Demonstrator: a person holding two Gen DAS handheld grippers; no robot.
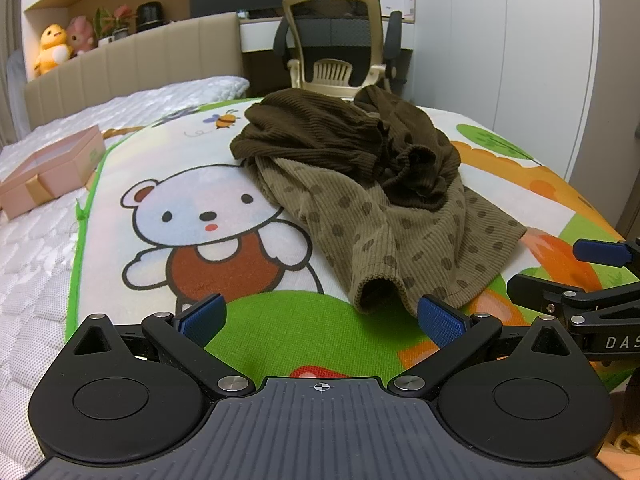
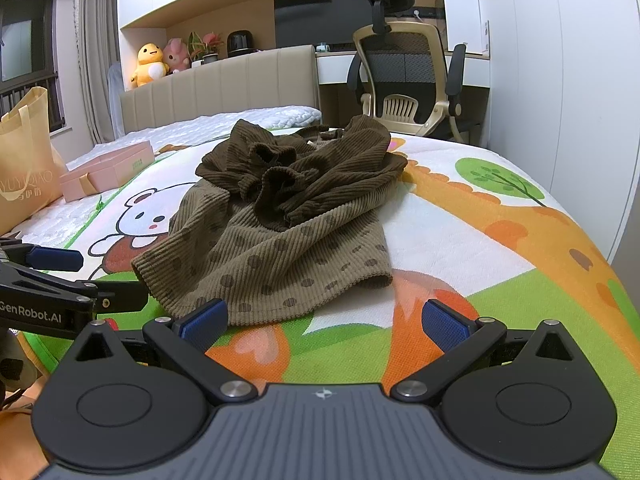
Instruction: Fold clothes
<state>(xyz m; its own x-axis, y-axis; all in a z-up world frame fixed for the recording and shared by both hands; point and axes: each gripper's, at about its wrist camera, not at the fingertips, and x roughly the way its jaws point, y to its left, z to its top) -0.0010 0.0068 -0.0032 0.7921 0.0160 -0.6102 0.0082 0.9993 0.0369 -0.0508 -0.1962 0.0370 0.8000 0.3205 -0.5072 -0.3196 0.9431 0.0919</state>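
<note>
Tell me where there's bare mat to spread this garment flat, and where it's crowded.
Free: the mat left of the crumpled garment, over the bear print, and the mat right of it, toward the tree print. Crowded: the left edge beyond the mat, with the pink box and paper bag.

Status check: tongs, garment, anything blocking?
Left tongs and right tongs open, empty. Brown garment crumpled on cartoon mat, unfolded. Pink box off left, not blocking.
</note>
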